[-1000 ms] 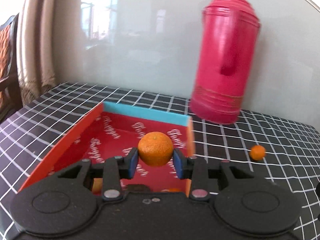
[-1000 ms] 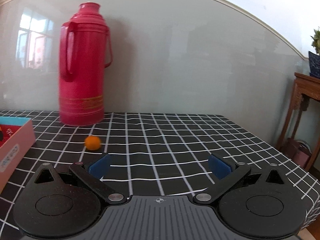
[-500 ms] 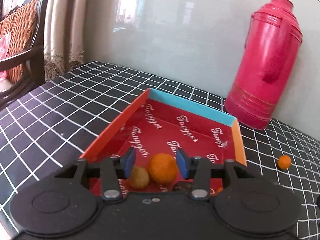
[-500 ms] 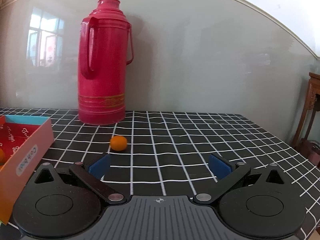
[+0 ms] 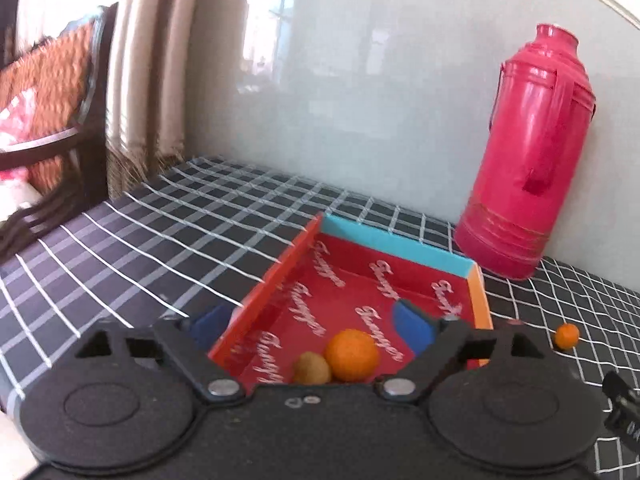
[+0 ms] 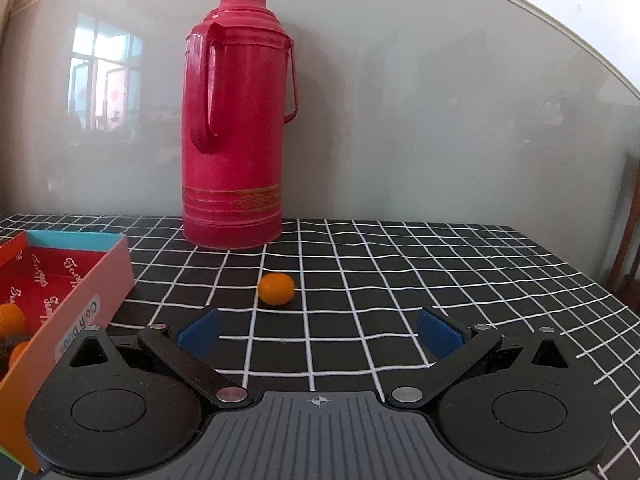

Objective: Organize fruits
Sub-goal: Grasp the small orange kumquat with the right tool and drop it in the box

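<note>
A red box with a blue far wall lies on the checked table. In it rest an orange and a brownish fruit beside it. My left gripper is open and empty above the box's near end, its left finger outside the box's left wall. A small orange lies on the cloth ahead of my right gripper, which is open and empty. The small orange also shows in the left wrist view. The box is at the left in the right wrist view, with oranges inside.
A tall red thermos stands at the back by the wall, behind the small orange; it also shows in the left wrist view. A chair with an orange cushion and a curtain stand beyond the table's left edge.
My left gripper opened and let go of the orange, which now lies in the box beside the brownish fruit. My right gripper moved closer to the small orange.
</note>
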